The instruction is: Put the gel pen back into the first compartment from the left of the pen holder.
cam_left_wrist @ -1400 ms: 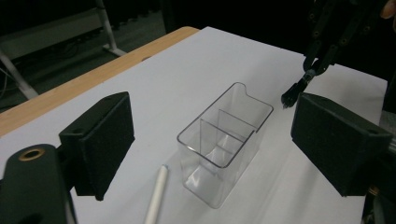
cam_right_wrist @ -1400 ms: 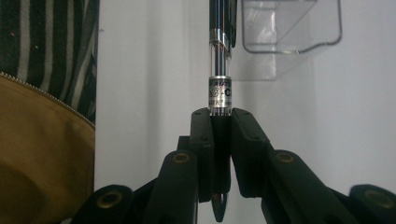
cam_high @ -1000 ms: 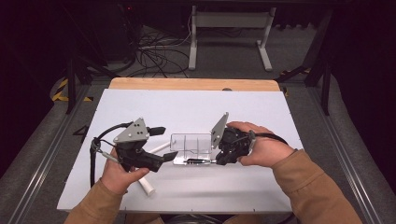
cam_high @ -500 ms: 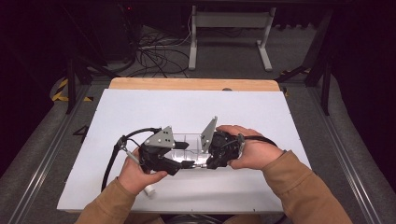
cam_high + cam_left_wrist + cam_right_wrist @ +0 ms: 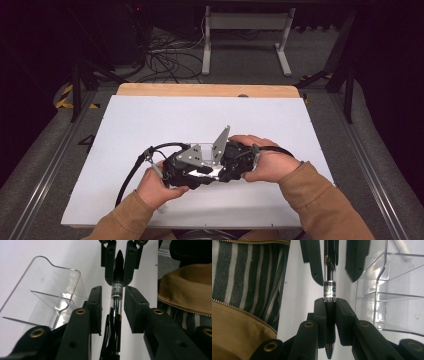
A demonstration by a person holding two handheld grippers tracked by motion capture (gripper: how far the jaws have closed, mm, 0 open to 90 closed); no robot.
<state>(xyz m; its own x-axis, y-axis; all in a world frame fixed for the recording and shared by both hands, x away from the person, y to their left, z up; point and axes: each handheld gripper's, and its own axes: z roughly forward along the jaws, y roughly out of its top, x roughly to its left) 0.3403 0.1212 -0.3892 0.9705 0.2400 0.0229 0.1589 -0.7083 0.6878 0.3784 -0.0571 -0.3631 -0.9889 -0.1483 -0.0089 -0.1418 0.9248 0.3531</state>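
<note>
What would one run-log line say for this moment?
right gripper: shut on pen | left gripper: jaws just closing around pen, not yet touching | clear holder: beside them on table

Both grippers meet nose to nose, low over the table. Right gripper (image 5: 330, 312) jaws clamped. Left gripper (image 5: 113, 305) jaws closing in, pads not yet touching.

Black-and-clear pen (image 5: 117, 290), label band midway, level above table, tip end clamped

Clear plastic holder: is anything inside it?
The clear plastic holder looks empty through its walls. The pen is outside it, clamped by the right gripper; the holder's far end is cropped.
</note>
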